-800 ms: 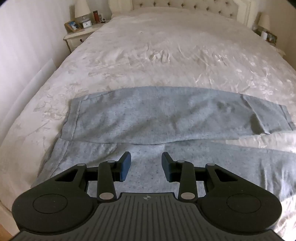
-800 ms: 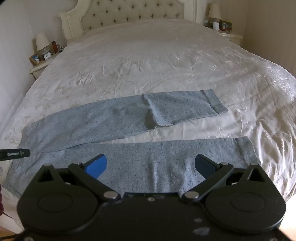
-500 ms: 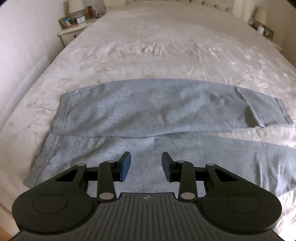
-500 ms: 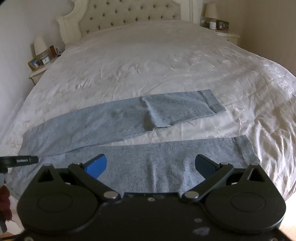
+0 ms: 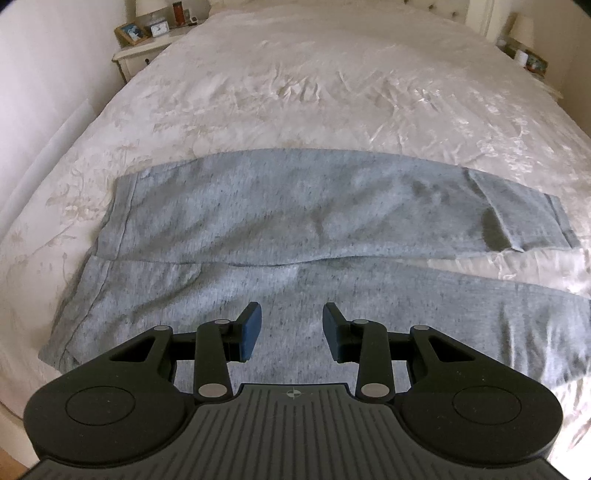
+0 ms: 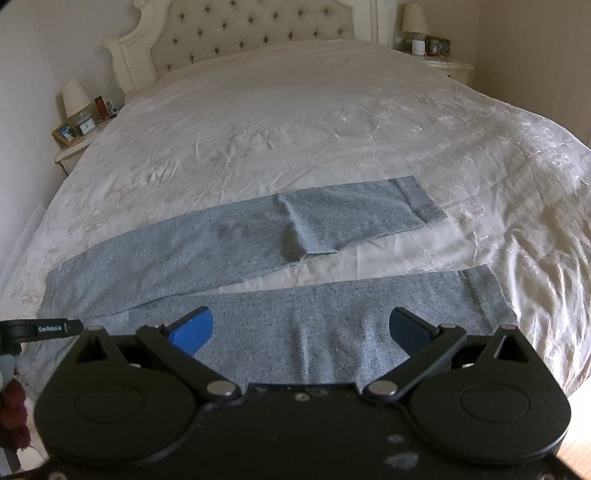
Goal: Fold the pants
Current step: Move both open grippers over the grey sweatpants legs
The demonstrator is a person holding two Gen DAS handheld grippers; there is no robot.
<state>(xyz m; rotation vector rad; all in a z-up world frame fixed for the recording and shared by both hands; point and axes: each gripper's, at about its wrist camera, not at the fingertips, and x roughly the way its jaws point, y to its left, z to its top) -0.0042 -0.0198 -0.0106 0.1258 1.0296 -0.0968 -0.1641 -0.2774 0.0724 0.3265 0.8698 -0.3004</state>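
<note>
Grey sweatpants (image 5: pixel 280 221) lie flat across the near part of a white bed, waistband at the left, both legs running right. The far leg has a fold near its cuff (image 5: pixel 517 221). In the right wrist view the pants (image 6: pixel 332 325) show both legs with a strip of bedspread between them. My left gripper (image 5: pixel 291 332) is open and empty, hovering over the near leg close to the crotch. My right gripper (image 6: pixel 301 328) is wide open and empty above the near leg's lower half.
The white bedspread (image 5: pixel 332 81) stretches far beyond the pants to a tufted headboard (image 6: pixel 258 33). Nightstands with lamps and frames stand at the left (image 6: pixel 77 129) and right (image 6: pixel 436 51). The other gripper's tip (image 6: pixel 40 328) shows at the left edge.
Both grippers have moved forward and lower toward the pants, which appear larger now. Both stay open and the pants have not moved.
</note>
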